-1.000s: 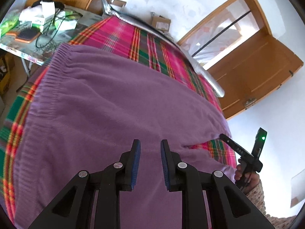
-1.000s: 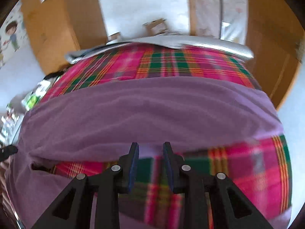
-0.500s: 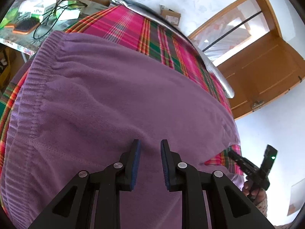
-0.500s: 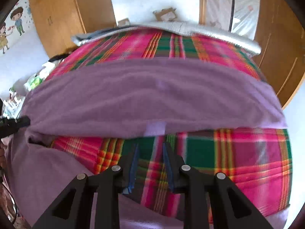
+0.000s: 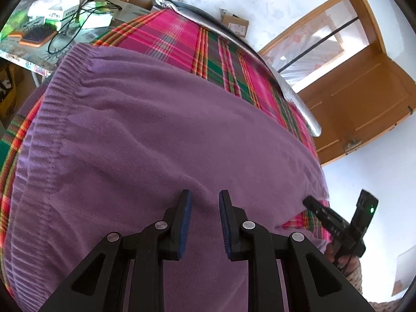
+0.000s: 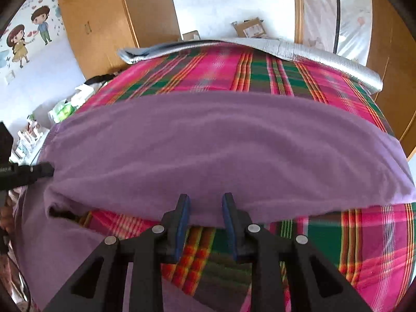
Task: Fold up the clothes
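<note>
A purple fleece garment with a ribbed waistband lies spread on a pink and green plaid bedspread. My left gripper is open and empty just above the cloth near its middle. In the right wrist view the garment lies as a wide band across the bedspread, and my right gripper is open and empty at its near edge. The right gripper also shows at the right of the left wrist view.
A cluttered side table with boxes, cables and a hairbrush stands left of the bed. A silver mat lies along the bed's far edge. A wooden door is at the right and a wardrobe at the back.
Both grippers have come down closer to the garment. The right gripper moved from over the bare plaid to the garment's near edge. Both stay open.
</note>
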